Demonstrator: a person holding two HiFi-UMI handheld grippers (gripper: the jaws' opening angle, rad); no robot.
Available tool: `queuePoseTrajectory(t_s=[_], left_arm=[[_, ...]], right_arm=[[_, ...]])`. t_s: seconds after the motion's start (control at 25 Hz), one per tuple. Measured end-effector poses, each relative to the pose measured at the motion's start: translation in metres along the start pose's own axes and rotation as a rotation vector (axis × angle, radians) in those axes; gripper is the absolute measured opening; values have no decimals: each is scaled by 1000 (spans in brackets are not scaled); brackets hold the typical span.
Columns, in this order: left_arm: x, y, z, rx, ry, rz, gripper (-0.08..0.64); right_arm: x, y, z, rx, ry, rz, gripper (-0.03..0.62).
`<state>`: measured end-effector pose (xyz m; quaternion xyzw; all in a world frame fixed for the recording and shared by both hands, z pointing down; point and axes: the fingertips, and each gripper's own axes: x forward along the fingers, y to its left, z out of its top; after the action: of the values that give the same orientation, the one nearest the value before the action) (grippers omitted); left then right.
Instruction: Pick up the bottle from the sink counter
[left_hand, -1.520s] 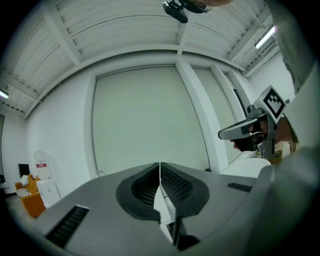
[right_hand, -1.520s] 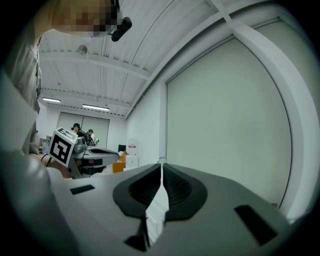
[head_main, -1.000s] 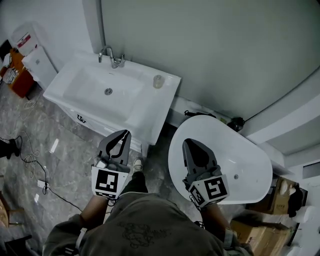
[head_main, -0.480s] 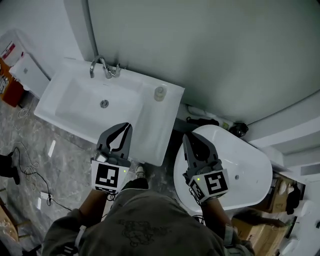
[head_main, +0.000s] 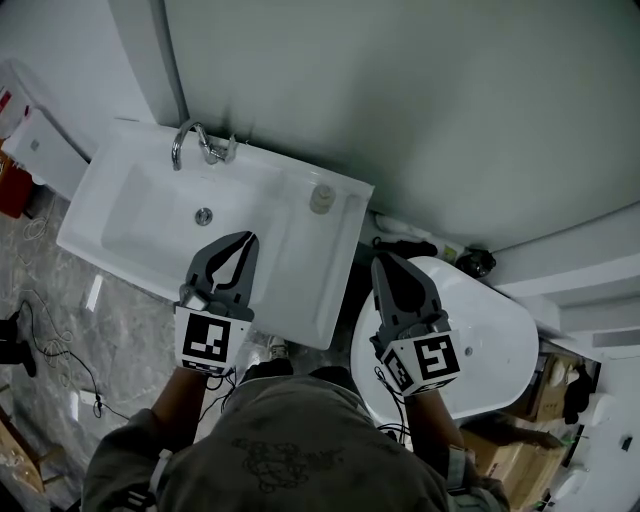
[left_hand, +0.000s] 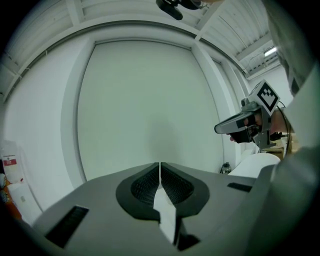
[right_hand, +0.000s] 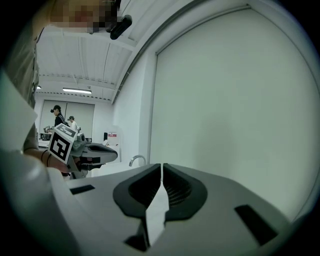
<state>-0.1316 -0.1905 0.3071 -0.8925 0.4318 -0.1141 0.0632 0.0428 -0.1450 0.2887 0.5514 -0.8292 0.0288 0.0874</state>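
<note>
The bottle (head_main: 321, 199) is small and pale, seen from almost straight above as a round, cream-coloured top with a slightly darker ring. It stands upright on the flat right-hand ledge of the white counter (head_main: 300, 290), near the back edge and just beside the basin (head_main: 150, 215). Any cap shape or label is too small to make out, and neither gripper view shows the bottle.

The left gripper (head_main: 247, 238) hangs over the counter's front part, at the basin's right side, its tip pointing toward the back wall (head_main: 400, 90). Its own view shows the two dark ribbed pads pressed together with nothing between them. The right gripper (head_main: 381, 259) is off the counter's right end, over the left rim of a white oval tub (head_main: 490, 340) – its jaws are likewise closed tip to tip and empty. Both grippers are well apart from the bottle, which lies between their lines and further back.

The basin shows a round metal drain (head_main: 204, 215), and a curved chrome tap (head_main: 196, 146) stands at its back rim. The tub's far side is cut off behind the right gripper's marker cube. A dark object (head_main: 473, 262) lies behind the tub, too small to identify. Cardboard boxes (head_main: 545, 392) sit at the lower right, partly out of frame – their contents cannot be seen. Cables (head_main: 45, 335) trail over the grey floor (head_main: 60, 300) at left.
</note>
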Motion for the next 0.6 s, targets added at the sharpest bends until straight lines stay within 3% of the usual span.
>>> queuePoseTrajectory(t_s=[0.28,0.6], left_arm=[[2,9,-4,-18,4,18,20],[7,3,-1,-19,13,36,21]], right_arm=[[9,-10,1,4,11,-13,34],[15,-18,0,-7,15,33,35]])
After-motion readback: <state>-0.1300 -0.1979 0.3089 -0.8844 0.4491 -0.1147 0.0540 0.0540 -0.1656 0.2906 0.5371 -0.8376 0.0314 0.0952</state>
